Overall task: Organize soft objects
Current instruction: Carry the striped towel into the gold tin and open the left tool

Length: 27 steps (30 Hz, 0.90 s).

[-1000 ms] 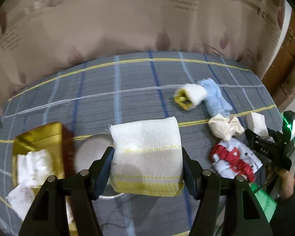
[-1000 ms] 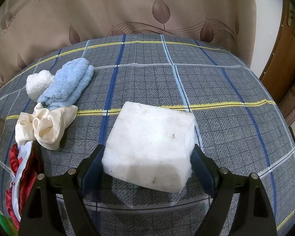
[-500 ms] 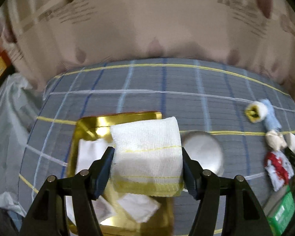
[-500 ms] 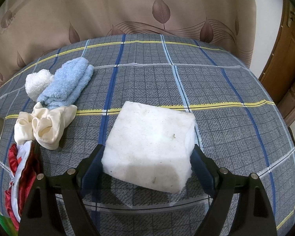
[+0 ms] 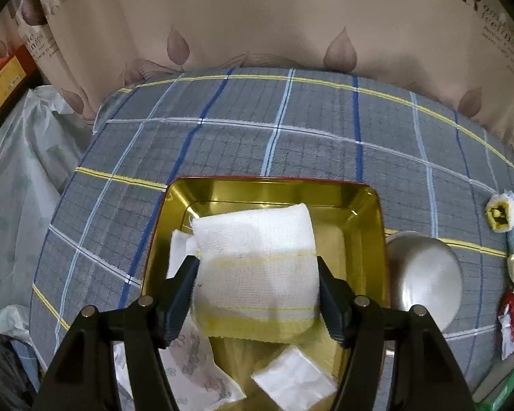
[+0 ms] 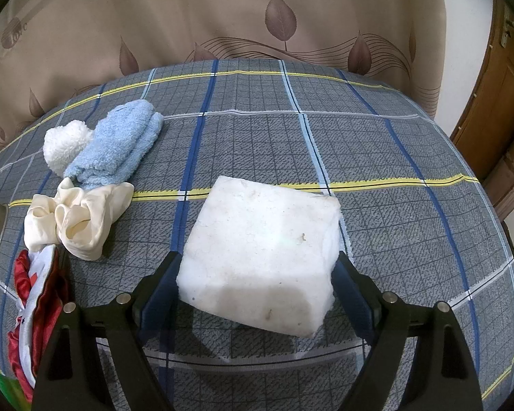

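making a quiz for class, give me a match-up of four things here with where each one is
Things:
1. gauze cloth
2. white block
3. blue towel
4. steel bowl

Places:
a. right of the gold tray
b. between the right jaws
c. between the left jaws, over the tray
d. on the tablecloth beside a white fluffy ball

Pairs: 1-c, 2-b, 3-d, 4-a

Leaf-print curtain (image 6: 257, 17), plaid tablecloth (image 5: 257, 137), steel bowl (image 5: 425, 281), wooden door (image 6: 497, 102)
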Motion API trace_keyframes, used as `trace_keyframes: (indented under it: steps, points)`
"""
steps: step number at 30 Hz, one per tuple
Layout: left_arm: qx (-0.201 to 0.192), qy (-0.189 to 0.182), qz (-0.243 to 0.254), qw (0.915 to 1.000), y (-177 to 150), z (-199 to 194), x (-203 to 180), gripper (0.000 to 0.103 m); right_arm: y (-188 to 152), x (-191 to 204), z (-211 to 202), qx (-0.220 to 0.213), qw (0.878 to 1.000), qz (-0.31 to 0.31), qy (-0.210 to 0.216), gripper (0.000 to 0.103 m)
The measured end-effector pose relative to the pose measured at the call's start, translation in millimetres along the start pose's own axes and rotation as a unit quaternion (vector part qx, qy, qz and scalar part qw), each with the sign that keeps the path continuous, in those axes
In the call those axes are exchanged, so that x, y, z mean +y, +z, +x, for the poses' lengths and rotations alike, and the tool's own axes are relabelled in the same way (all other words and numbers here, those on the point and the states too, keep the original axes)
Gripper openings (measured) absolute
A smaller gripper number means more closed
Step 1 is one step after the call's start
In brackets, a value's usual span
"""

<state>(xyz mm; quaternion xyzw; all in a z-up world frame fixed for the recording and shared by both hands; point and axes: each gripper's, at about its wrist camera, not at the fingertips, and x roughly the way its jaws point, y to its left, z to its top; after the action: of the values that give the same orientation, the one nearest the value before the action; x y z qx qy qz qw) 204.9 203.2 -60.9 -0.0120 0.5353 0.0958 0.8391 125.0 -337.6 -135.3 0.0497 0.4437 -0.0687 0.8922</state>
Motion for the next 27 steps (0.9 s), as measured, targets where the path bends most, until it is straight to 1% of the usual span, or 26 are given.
trace_keyframes:
  steps: [2, 3, 4, 6, 11, 17, 19, 22, 27]
  points:
    - [0.002, -0.006, -0.002, 1.0000, 1.5, 3.3, 1.9, 0.067, 0.1, 0.4, 0.0, 0.000, 1.000, 0.000, 0.000, 0.083]
    - [0.002, -0.007, -0.006, 1.0000, 2.8, 4.7, 4.2, 0.069, 0.2, 0.8, 0.0, 0.000, 1.000, 0.000, 0.000, 0.083]
    - [0.003, -0.007, -0.008, 0.9999, 3.6, 5.8, 5.5, 0.074, 0.2, 0.9, 0.1, 0.000, 1.000, 0.000, 0.000, 0.083]
    - [-0.001, -0.008, -0.009, 0.9999, 4.9, 5.3, 6.7, 0.077, -0.1, 0.3, 0.1, 0.000, 1.000, 0.000, 0.000, 0.084]
    - [-0.003, -0.007, -0.015, 0.9999, 8.2, 2.5, 12.8, 0.077, -0.3, 0.1, 0.3, 0.000, 1.000, 0.000, -0.001, 0.084]
    - [-0.004, -0.016, -0.026, 0.9995, 4.9, -7.9, 20.7, 0.077, -0.4, -0.2, 0.3, 0.000, 1.000, 0.000, -0.001, 0.084]
    - [-0.012, -0.021, -0.023, 0.9995, 3.4, -14.6, 21.8, 0.077, -0.4, -0.4, 0.3, 0.000, 1.000, 0.000, -0.001, 0.084]
    - [-0.021, -0.014, -0.014, 0.9996, 3.1, -23.0, 21.3, 0.077, -0.3, 0.4, 0.3, 0.000, 1.000, 0.000, -0.001, 0.084]
    - [-0.028, -0.023, -0.031, 0.9988, 0.5, -34.5, 29.5, 0.077, -0.1, 0.6, 0.5, 0.000, 1.000, 0.000, -0.002, 0.085]
